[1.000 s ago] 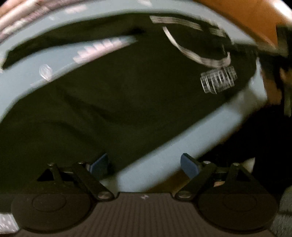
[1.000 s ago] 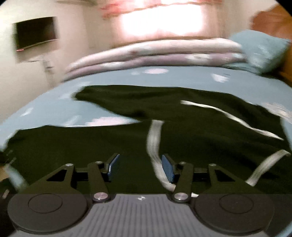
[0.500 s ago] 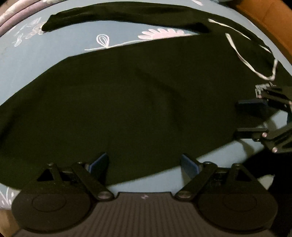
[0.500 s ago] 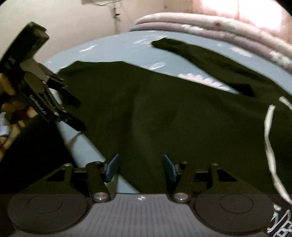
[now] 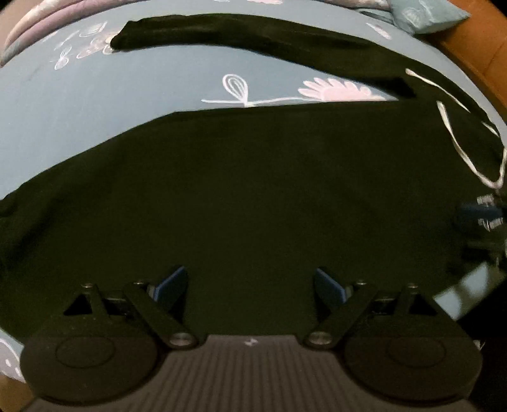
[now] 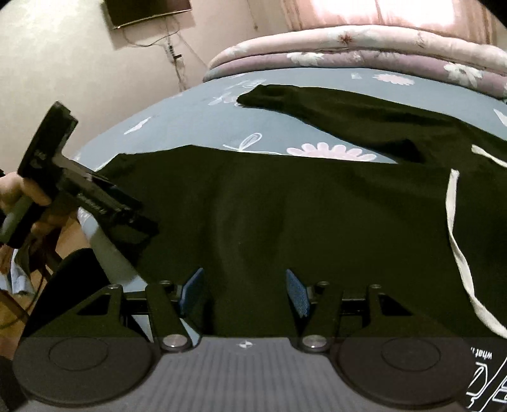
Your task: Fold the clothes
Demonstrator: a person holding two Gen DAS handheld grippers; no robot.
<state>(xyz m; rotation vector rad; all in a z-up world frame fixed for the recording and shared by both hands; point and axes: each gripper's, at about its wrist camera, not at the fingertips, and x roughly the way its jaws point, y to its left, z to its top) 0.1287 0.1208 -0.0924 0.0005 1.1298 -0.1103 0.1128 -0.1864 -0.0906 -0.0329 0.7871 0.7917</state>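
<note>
A black long-sleeved top (image 5: 253,196) lies spread flat on the blue bed; it also fills the right wrist view (image 6: 317,215). One sleeve (image 5: 237,35) stretches across the far side. White drawstrings (image 5: 456,142) lie near its neck end, also in the right wrist view (image 6: 453,222). My left gripper (image 5: 250,282) is open and empty, low over the garment's near edge. My right gripper (image 6: 244,288) is open and empty over the same edge. The left gripper shows in the right wrist view (image 6: 139,222) at the garment's corner.
The blue flowered bedsheet (image 5: 95,101) lies under the garment. A folded floral quilt (image 6: 364,47) sits at the far side. A blue pillow (image 5: 421,16) and wooden headboard (image 5: 475,54) are at the right. A wall TV (image 6: 145,9) hangs above.
Both grippers have swung and come down towards the garment's near edge. The left gripper now sits over the black cloth. Both stay open.
</note>
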